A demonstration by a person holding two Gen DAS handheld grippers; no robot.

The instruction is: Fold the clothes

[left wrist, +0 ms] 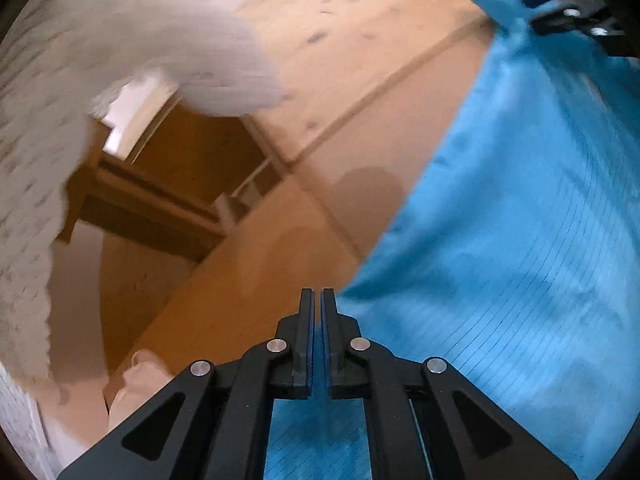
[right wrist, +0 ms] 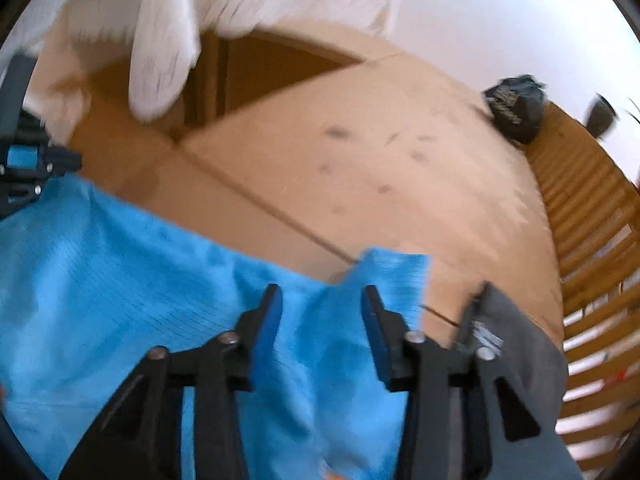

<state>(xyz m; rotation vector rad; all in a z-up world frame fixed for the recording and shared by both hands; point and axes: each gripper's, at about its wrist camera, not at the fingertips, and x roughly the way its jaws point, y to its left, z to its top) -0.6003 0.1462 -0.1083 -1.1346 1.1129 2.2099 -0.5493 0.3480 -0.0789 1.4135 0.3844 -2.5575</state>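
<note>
A bright blue garment point(left wrist: 520, 240) with thin dark stripes hangs stretched over a wooden table point(left wrist: 360, 60). My left gripper point(left wrist: 318, 300) is shut on its near edge, with cloth between the pads. In the left wrist view the right gripper point(left wrist: 532, 4) shows at the top right with blue cloth bunched at its tip. In the right wrist view the blue garment point(right wrist: 120, 280) lies under my right gripper point(right wrist: 322, 300), whose jaws stand apart with a cloth corner between them, not pinched. The left gripper point(right wrist: 24, 160) shows at the left edge there.
A white patterned cloth point(left wrist: 80, 80) hangs at the upper left and also shows in the right wrist view point(right wrist: 168, 40). A grey garment point(right wrist: 520, 360) lies at the right, a dark bundle point(right wrist: 516, 108) at the table's far edge. A wooden slatted rail point(right wrist: 592, 280) runs beside the table.
</note>
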